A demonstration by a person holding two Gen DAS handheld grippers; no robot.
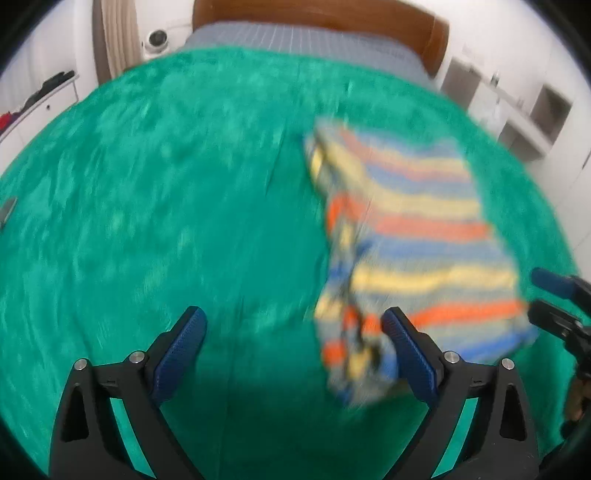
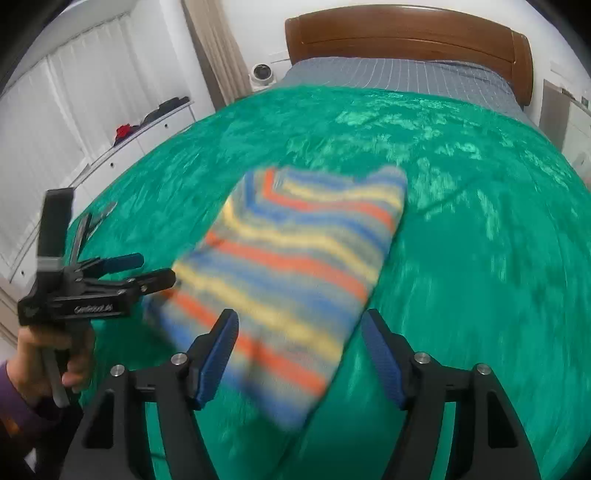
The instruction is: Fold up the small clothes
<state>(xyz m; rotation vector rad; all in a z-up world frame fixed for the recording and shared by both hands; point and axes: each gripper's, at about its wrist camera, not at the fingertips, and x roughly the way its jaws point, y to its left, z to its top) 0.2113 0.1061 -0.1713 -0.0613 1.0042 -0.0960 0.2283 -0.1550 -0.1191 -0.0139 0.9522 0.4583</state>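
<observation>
A small striped garment (image 1: 413, 236) in orange, yellow and blue lies folded lengthwise on the green blanket (image 1: 166, 184). Both views are blurred by motion. My left gripper (image 1: 295, 325) is open and empty just above the blanket, with its right finger at the garment's near left corner. My right gripper (image 2: 299, 332) is open and empty over the garment's near end (image 2: 291, 266). The left gripper (image 2: 147, 273) also shows at the left of the right wrist view, beside the garment's left edge. The right gripper's fingertips (image 1: 554, 295) show at the right edge of the left wrist view.
The blanket (image 2: 480, 240) covers a bed with a grey checked sheet (image 2: 399, 74) and a wooden headboard (image 2: 406, 29). A white dresser (image 2: 147, 129) with clothes on it stands at the left. White shelves (image 1: 517, 110) stand at the right.
</observation>
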